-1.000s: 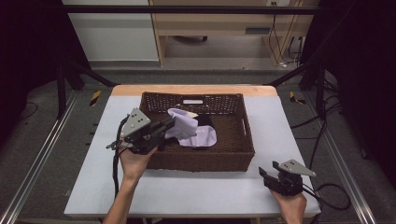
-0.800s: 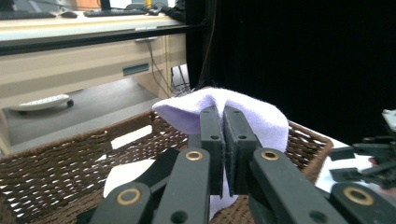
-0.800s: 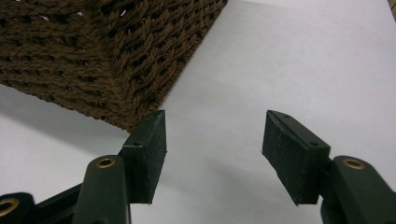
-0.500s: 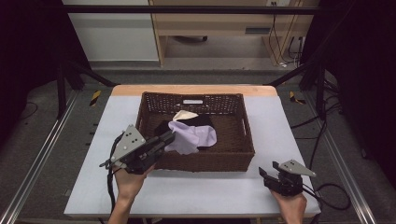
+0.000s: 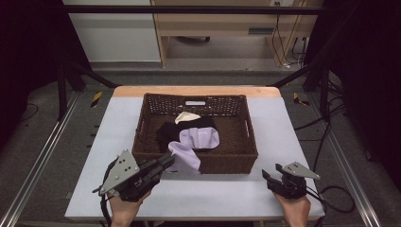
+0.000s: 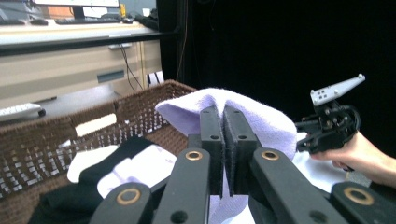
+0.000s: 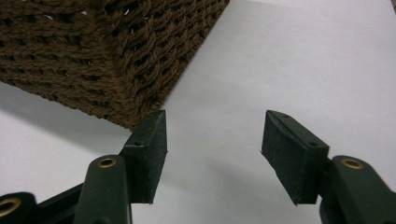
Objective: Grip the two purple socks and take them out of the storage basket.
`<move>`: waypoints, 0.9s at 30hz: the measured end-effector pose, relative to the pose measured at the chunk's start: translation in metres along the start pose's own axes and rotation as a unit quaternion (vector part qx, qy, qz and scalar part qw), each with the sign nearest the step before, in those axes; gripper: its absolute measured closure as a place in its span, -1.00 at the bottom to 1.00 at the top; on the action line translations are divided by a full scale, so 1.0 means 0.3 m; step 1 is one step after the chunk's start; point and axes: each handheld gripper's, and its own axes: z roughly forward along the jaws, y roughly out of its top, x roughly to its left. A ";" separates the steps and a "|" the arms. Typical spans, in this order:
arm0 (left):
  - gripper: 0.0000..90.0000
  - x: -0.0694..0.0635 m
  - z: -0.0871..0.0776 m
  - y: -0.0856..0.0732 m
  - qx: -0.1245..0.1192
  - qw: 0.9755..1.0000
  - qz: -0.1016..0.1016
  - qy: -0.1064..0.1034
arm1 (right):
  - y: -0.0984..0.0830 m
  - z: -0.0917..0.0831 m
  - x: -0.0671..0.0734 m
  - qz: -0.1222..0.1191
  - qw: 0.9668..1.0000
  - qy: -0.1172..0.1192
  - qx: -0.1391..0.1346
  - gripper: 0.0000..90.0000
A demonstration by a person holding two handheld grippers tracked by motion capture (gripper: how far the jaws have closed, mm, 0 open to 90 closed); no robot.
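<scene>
Brown woven wicker basket holds black, cream, lilac cloths; left gripper fingers clamp the lilac terry cloth draped over its rim; right gripper fingers apart, empty, over the bench.

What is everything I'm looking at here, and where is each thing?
Basket: one, dark brown wicker, middle of the table.
Lilac cloth: one, draped over the basket's near rim, clamped by the left gripper.
Black cloth: one, inside the basket.
Cream cloth: one, inside the basket, toward the back.
Table: one, pale grey top.
Left gripper: one, black, shut on the lilac cloth.
Right gripper: one, black, open, near right of the basket.
</scene>
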 end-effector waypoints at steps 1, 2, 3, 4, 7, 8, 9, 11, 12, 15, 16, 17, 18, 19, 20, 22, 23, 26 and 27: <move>0.92 0.000 0.000 0.000 0.000 1.000 0.000 0.000 | 0.000 0.000 0.000 0.000 1.000 0.000 0.000 -0.10; 0.92 -0.001 0.001 -0.014 0.003 1.000 -0.003 -0.001 | 0.000 0.000 0.000 0.001 1.000 0.000 0.000 -0.10; 0.92 -0.002 0.002 -0.028 0.007 1.000 -0.006 -0.002 | 0.000 0.000 0.000 0.001 1.000 0.000 0.000 -0.10; 0.92 -0.004 0.004 -0.042 0.011 1.000 -0.009 -0.003 | -0.001 0.000 0.000 0.000 1.000 0.000 0.000 -0.10; 0.92 -0.010 0.007 -0.084 0.026 1.000 -0.015 -0.006 | -0.001 0.000 0.001 0.000 1.000 0.000 0.001 -0.09; 0.92 -0.009 0.008 -0.099 0.030 0.999 -0.021 -0.009 | -0.001 0.000 0.001 0.000 1.000 0.000 0.001 -0.09; 0.92 -0.010 0.008 -0.114 0.034 0.999 -0.026 -0.011 | -0.001 0.000 0.001 0.000 1.000 0.000 0.001 -0.09; 0.92 -0.012 0.011 -0.144 0.044 0.998 -0.031 -0.011 | -0.001 0.000 0.001 0.000 1.000 0.001 0.001 -0.09; 0.92 -0.012 0.014 -0.159 0.049 0.998 -0.036 -0.013 | -0.001 0.000 0.001 0.000 1.000 0.000 0.001 -0.09; 0.92 -0.009 0.028 -0.200 0.067 0.997 -0.046 -0.017 | -0.001 0.001 0.001 0.000 1.000 0.000 0.002 -0.09; 0.92 -0.007 0.034 -0.211 0.073 0.996 -0.051 -0.019 | -0.001 0.002 0.002 0.001 1.000 0.001 0.002 -0.09; 0.92 -0.005 0.039 -0.222 0.079 0.995 -0.053 -0.020 | -0.001 0.002 0.002 0.001 1.000 0.000 0.003 -0.09; 0.92 -0.004 0.045 -0.233 0.084 0.995 -0.055 -0.020 | -0.001 0.002 0.002 0.000 1.000 0.000 0.002 -0.09; 0.92 -0.003 0.050 -0.243 0.091 0.994 -0.057 -0.020 | -0.002 0.001 0.002 0.000 1.000 0.000 0.002 -0.09; 0.92 -0.002 0.057 -0.254 0.097 0.993 -0.057 -0.018 | -0.002 0.001 0.001 -0.001 1.000 0.000 0.002 -0.09; 0.92 0.003 0.070 -0.277 0.110 0.992 -0.062 -0.017 | -0.002 0.001 0.001 0.000 1.000 0.000 0.002 -0.09; 0.92 0.007 0.076 -0.289 0.116 0.991 -0.065 -0.016 | -0.002 0.001 0.001 0.000 1.000 0.000 0.002 -0.09; 0.92 0.016 0.101 -0.318 0.135 0.988 -0.073 -0.016 | -0.002 0.002 0.002 0.000 1.000 0.000 0.003 -0.10; 0.92 0.018 0.110 -0.326 0.141 0.987 -0.071 -0.014 | -0.002 0.002 0.001 -0.002 1.000 0.000 0.002 -0.10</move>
